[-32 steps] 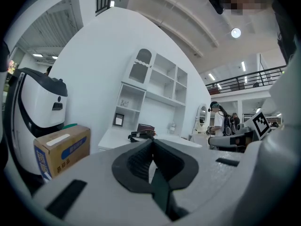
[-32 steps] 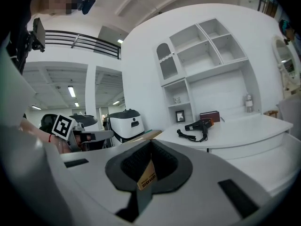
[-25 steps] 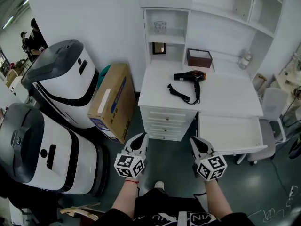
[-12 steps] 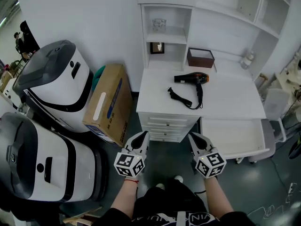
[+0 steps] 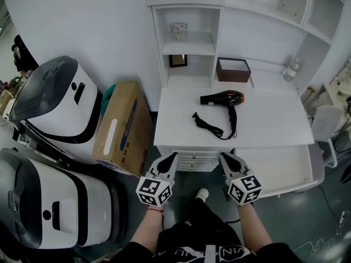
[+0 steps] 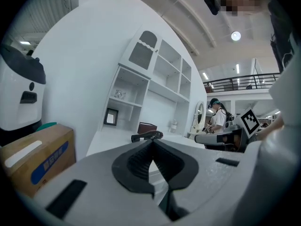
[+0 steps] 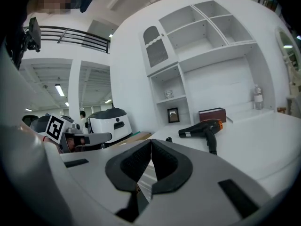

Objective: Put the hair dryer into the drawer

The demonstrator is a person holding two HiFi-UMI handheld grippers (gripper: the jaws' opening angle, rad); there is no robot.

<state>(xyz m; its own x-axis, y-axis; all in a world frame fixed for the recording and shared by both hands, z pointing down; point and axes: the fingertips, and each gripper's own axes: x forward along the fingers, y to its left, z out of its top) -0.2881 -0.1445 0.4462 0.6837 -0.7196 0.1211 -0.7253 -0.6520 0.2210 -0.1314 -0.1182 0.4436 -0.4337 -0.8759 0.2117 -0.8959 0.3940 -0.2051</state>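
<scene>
black hair dryer (image 5: 224, 99) lying on the white desk (image 5: 274, 126), cord trailing near-left, left gripper (image 5: 166, 163) and right gripper (image 5: 229, 163) near the drawers, jaws closed tight, nothing held

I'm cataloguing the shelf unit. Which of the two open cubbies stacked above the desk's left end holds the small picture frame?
The lower cubby holds the dark picture frame, standing at its left side; the upper cubby holds only a clear glass.
</scene>
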